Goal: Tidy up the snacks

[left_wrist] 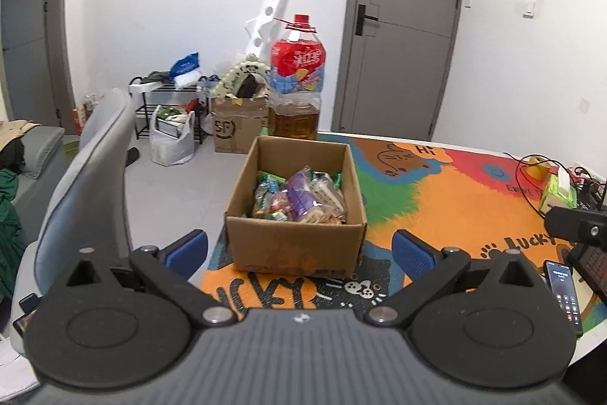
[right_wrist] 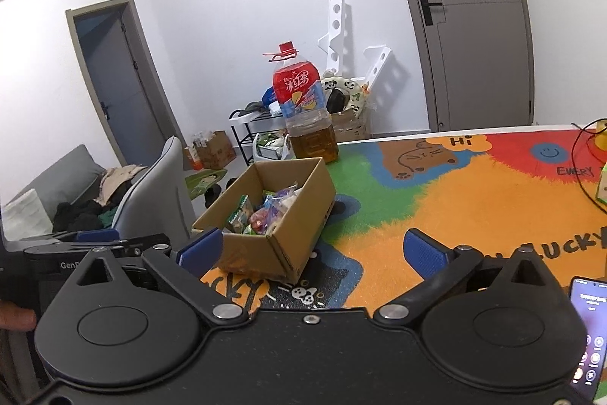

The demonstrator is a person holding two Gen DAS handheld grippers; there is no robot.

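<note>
Colourful mat (left_wrist: 455, 185) bears one snack-filled box (left_wrist: 296, 245)

My right gripper (right_wrist: 310, 249) hangs over the desk (right_wrist: 474, 200) with its blue-padded fingers (right_wrist: 425, 253) spread wide and nothing between them. Ahead and to the left sits an open cardboard box (right_wrist: 299, 215) on the colourful cartoon mat (right_wrist: 436, 177), with wrapped snacks (right_wrist: 265, 211) piled inside. Behind it stands a large red-capped bottle (right_wrist: 303, 109) of amber liquid. A lit phone (right_wrist: 592, 329) lies at my right edge.
</note>
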